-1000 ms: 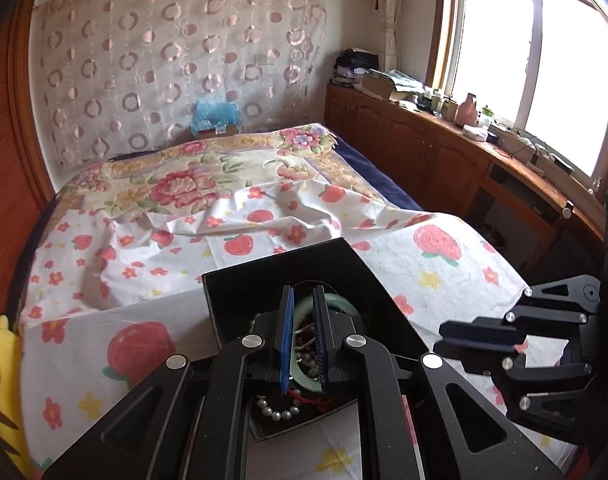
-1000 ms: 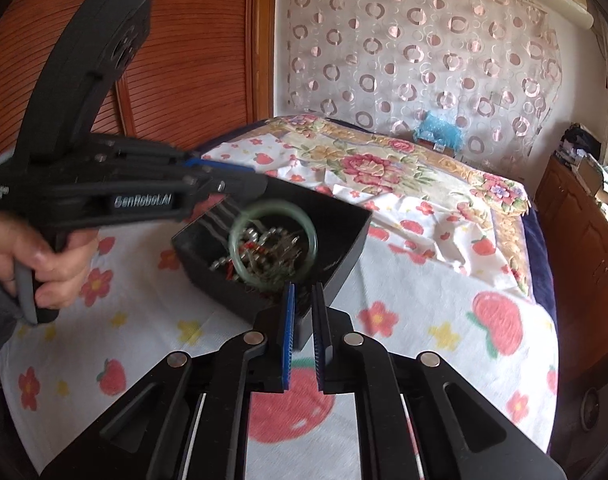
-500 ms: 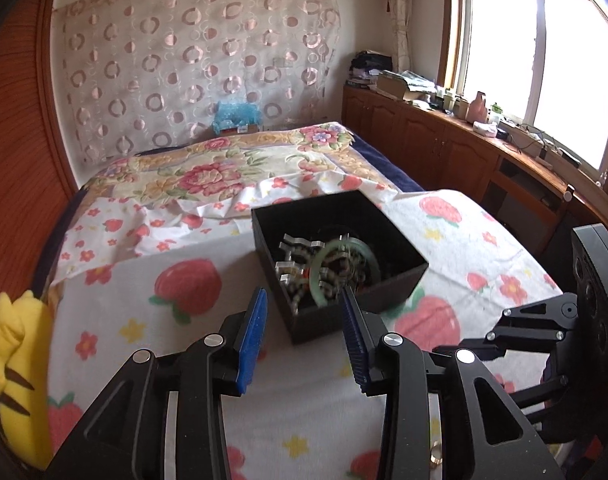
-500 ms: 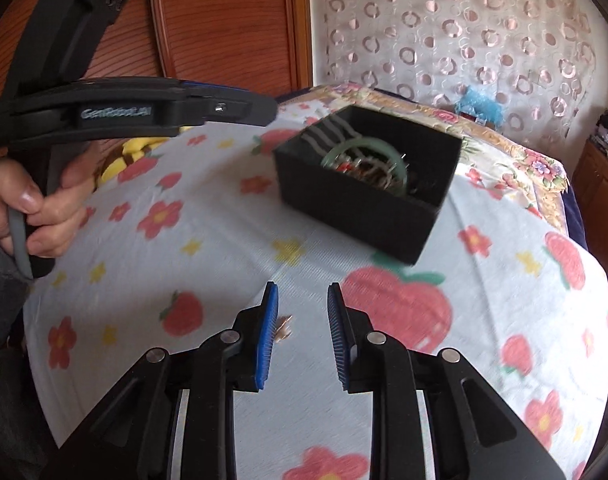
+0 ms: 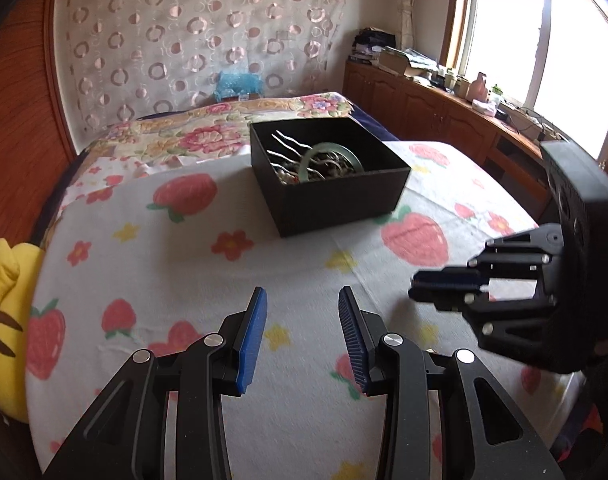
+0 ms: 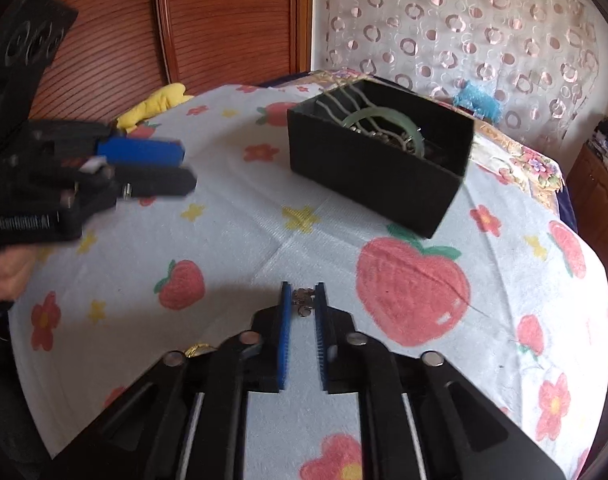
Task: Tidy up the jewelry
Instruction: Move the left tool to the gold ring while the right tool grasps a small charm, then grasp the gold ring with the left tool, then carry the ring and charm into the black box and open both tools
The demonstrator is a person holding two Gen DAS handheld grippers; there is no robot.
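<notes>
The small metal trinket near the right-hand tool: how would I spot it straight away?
Start from the bed's strawberry-print sheet and find the black box of jewelry. Come toward the camera to the right gripper; between its blue-padded jaws lies a small silvery trinket on the sheet. Unlike the green bangle and the rest, it is outside the box.

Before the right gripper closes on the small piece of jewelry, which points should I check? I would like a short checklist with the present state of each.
1. Small silver piece lies between the right gripper fingertips: ok.
2. Right jaws open enough to take it: ok.
3. Piece lying apart from other jewelry: cannot tell; something gold peeks out near the gripper.
4. Left gripper open, empty, off to the side: ok.
5. Black box has room: ok, though the green bangle fills much.
</notes>
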